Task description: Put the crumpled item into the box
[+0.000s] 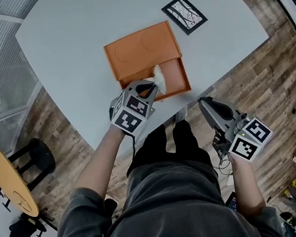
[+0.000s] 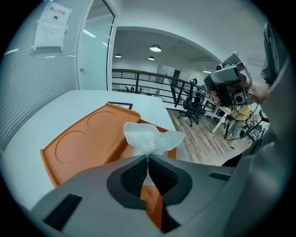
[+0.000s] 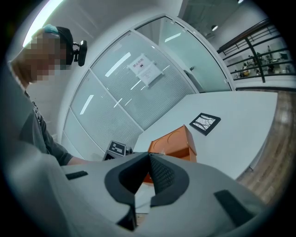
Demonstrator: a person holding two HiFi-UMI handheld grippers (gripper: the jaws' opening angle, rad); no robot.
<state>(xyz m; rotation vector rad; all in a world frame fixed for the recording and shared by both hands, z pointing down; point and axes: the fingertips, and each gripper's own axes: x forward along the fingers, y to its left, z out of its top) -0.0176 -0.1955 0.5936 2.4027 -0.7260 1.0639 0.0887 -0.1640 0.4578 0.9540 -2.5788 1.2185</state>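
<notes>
The box (image 1: 146, 59) sits on the table (image 1: 68, 44), card (image 1: 184, 14) beyond.

The open compartment of the orange plastic box (image 1: 174, 78) is bare toward its right side. Its near left corner is taken up by the left gripper (image 1: 153, 88), clamped on the crumpled white wad (image 1: 158, 75). The box's orange lid (image 1: 139, 49), folded back, seems to lean rather than lie flat, closing off the far side. The pale grey tabletop (image 1: 70, 55) is open left of the box. A black-framed printed card (image 1: 184, 14) lies apart on the right. The right gripper (image 1: 205, 102), jaws together, hangs off the table's near edge.
</notes>
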